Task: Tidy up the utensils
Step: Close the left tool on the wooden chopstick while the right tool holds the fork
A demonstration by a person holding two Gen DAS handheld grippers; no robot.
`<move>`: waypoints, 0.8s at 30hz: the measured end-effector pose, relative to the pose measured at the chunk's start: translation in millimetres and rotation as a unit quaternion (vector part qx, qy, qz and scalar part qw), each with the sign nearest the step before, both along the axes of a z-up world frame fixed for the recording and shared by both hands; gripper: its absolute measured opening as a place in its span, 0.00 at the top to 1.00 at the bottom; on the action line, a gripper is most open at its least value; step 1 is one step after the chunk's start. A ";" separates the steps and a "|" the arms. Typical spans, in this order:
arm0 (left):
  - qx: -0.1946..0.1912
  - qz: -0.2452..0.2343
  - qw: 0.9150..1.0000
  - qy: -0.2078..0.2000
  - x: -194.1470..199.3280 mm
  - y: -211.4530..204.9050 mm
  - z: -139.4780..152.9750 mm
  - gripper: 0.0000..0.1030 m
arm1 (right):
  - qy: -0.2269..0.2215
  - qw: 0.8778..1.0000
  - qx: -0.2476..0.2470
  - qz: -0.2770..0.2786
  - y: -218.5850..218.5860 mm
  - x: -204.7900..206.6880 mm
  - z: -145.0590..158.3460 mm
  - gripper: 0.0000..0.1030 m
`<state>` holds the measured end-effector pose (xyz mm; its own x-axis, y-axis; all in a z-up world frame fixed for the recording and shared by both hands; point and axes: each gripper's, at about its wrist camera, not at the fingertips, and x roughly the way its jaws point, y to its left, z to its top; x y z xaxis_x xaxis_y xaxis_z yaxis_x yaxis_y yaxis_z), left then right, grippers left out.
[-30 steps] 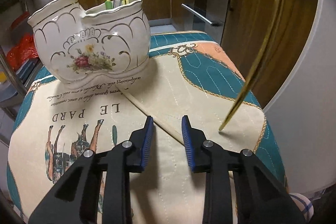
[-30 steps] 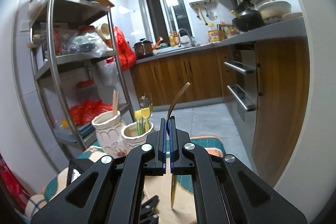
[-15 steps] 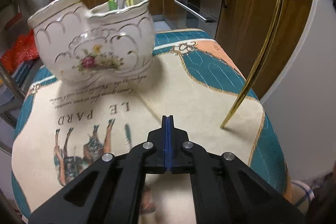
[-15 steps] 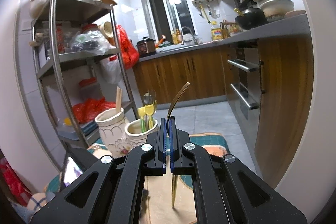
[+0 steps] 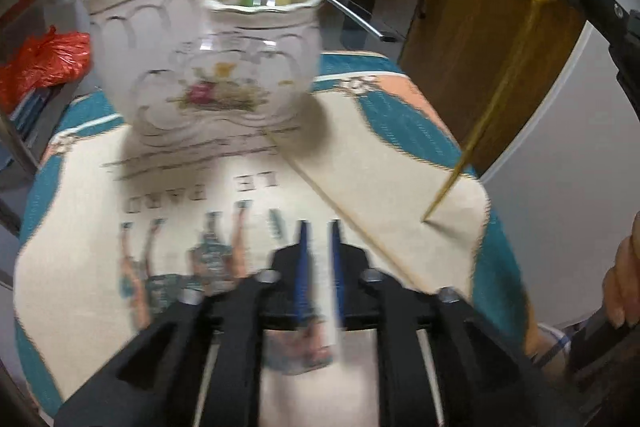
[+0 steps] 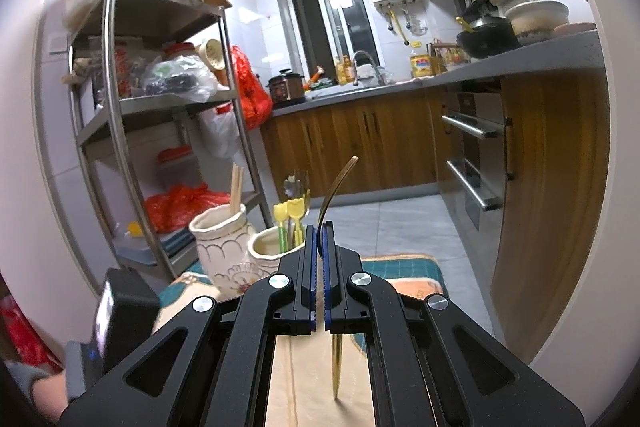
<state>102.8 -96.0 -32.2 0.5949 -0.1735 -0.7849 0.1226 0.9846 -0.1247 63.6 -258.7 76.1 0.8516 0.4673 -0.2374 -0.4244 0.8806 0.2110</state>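
Utensils split across 3 spots on the cloth-covered table (image 5: pixel 380 163).

- Gold utensil (image 6: pixel 335 363): pinched in the right gripper (image 6: pixel 319 239), jaws closed onto it near its upper part. Hangs near-vertical, tip just over the cloth near the table's right edge. Left-wrist view shows the same piece as a long gold shaft (image 5: pixel 480 123), tilted, head up.
- Wooden chopstick (image 5: pixel 352 223): lies flat on the cloth, long axis diagonal, from the base of the ceramic holder (image 5: pixel 224 67) down toward the near right corner.
- Holder stands at the far edge, 2 joined pots. Left pot carries chopsticks (image 6: pixel 236 187); right pot carries yellow-topped picks (image 6: pixel 290 213).
- Left gripper (image 5: pixel 319 239): low over the cloth near the front edge, jaws parted by a narrow gap, nothing between them. View is motion-blurred.

Key relation: the loose chopstick runs just to the right of the left gripper's tips, crossing its line at a slant. Left hand is nearer it; right is occupied. Judgement: the left claw needs to shift right and square up across the stick.
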 end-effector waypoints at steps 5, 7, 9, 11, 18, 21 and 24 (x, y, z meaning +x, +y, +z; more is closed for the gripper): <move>0.019 -0.004 1.000 -0.007 8.0 -28.4 -4.2 0.67 | 0.002 1.000 0.002 -0.001 0.3 1.1 0.6 0.97; 0.032 -0.007 0.999 -0.005 10.6 -38.9 -7.9 0.67 | 0.003 1.000 0.004 0.000 1.5 1.6 0.8 0.97; 0.053 -0.006 0.999 -0.004 11.6 -45.4 -12.5 0.69 | 0.002 1.000 0.003 0.000 2.0 1.5 0.9 0.97; 0.073 -0.003 0.997 -0.012 10.1 -45.9 -12.8 0.83 | 0.002 1.000 0.003 0.002 1.8 1.5 0.8 0.97; 0.057 -0.020 0.998 -0.007 2.0 -20.9 -1.8 1.00 | 0.002 1.000 0.006 0.006 4.2 0.5 0.8 0.97; 0.049 -0.012 0.999 0.002 -1.9 -0.5 -0.8 1.00 | 0.000 1.000 0.005 0.011 6.0 -1.9 0.9 0.97; 0.023 0.009 1.000 0.007 -3.7 16.3 2.3 1.00 | -0.001 1.000 0.006 0.014 7.3 -3.5 1.2 0.97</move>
